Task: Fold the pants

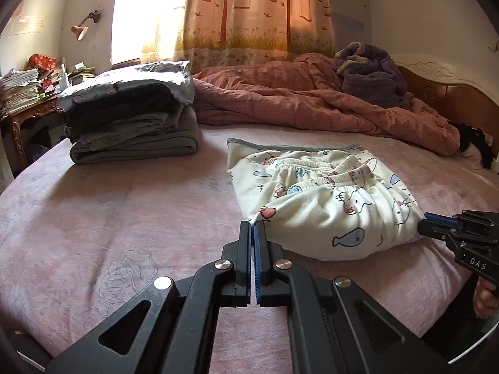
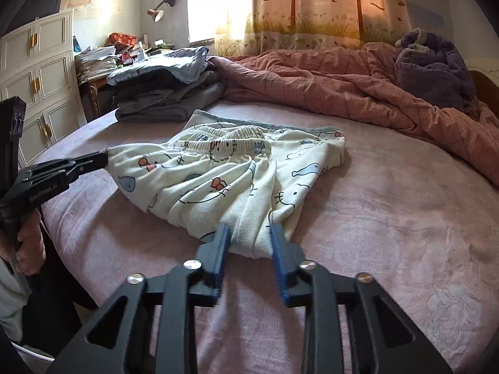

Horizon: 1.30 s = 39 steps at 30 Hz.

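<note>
Cream pants (image 1: 321,199) with a cartoon cat and fish print lie folded on the pink bed sheet (image 1: 124,218); the elastic waistband lies on top. My left gripper (image 1: 255,225) is shut on the near left corner of the pants. In the right wrist view the left gripper (image 2: 104,157) pinches that corner at the left side of the pants (image 2: 224,180). My right gripper (image 2: 251,232) is partly open, its blue fingers either side of the near right corner of the cloth, not clamped. It also shows in the left wrist view (image 1: 425,222) at the pants' right edge.
A stack of folded grey and dark clothes (image 1: 134,115) sits at the back left of the bed. A rumpled pink quilt (image 1: 327,103) and a purple blanket (image 1: 371,71) lie along the back. A white cabinet (image 2: 40,87) and cluttered desk (image 1: 28,93) stand to the left.
</note>
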Each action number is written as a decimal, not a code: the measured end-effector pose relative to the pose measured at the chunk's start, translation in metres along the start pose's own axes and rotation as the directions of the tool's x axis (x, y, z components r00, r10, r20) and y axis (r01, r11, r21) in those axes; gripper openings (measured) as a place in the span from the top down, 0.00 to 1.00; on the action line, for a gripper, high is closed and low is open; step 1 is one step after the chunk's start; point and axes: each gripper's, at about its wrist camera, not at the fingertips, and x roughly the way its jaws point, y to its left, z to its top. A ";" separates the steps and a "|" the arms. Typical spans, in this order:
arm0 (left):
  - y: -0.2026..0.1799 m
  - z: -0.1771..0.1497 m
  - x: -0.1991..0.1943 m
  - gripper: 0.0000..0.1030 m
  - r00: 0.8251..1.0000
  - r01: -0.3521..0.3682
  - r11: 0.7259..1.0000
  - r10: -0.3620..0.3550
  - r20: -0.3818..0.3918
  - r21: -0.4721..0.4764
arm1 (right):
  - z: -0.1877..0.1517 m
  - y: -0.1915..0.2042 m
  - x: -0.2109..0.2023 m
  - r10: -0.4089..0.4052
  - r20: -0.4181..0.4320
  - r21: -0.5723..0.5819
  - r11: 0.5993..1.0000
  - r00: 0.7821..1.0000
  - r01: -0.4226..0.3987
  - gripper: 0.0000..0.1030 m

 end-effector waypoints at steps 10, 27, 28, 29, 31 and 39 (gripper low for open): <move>0.003 -0.001 -0.001 0.99 0.994 -0.108 0.994 0.108 0.029 -0.001 | 0.009 -0.016 -0.024 -0.151 0.138 0.086 0.986 0.979 0.140 0.94; -0.001 -0.013 0.027 0.86 0.984 -0.116 0.991 0.124 -0.124 0.069 | -0.003 -0.046 -0.003 -0.028 -0.037 0.217 0.976 0.999 0.035 0.84; 0.000 -0.011 0.023 0.70 0.987 -0.113 0.992 0.119 -0.108 0.058 | -0.002 -0.050 -0.007 -0.043 -0.021 0.236 0.971 0.999 0.047 0.66; 0.003 -0.008 0.017 0.51 0.991 -0.098 0.995 0.101 -0.085 0.036 | -0.001 -0.055 -0.012 -0.071 0.004 0.258 0.964 0.997 0.067 0.42; 0.010 0.002 0.002 0.45 0.998 -0.048 0.999 0.048 -0.030 -0.019 | 0.003 -0.063 -0.024 -0.117 0.075 0.294 0.951 0.990 0.090 0.34; 0.012 0.054 -0.011 0.41 0.999 0.053 0.999 -0.053 -0.008 -0.008 | 0.049 -0.057 -0.038 -0.086 0.144 0.234 0.971 0.986 0.050 0.34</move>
